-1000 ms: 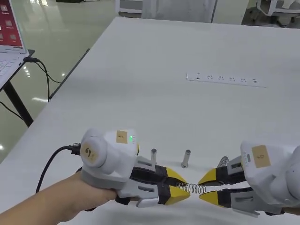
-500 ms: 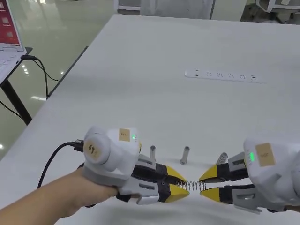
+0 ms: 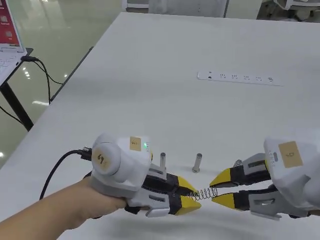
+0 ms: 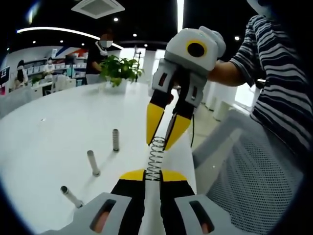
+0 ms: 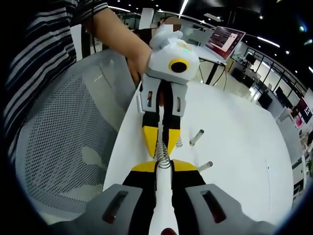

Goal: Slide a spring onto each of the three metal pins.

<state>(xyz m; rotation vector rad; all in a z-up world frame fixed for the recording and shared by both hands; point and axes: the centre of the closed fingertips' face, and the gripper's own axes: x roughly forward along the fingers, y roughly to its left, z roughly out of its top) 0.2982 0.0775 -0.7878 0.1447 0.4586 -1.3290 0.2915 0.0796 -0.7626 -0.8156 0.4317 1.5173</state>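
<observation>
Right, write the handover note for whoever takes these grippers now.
The left gripper is shut on one end of the spring, held level above the table.
The right gripper is open, jaws straddling the other end.
Done: end pin beside the right gripper appears to carry a fitted spring.
To do: middle pin and far pin are bare; seat this spring, then another.

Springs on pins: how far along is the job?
Done: one pin looks ribbed, as if already fitted. In hand: the left gripper clamps a spring, with the right gripper jaws apart around its other end. Left: this spring, and two bare pins.
</observation>
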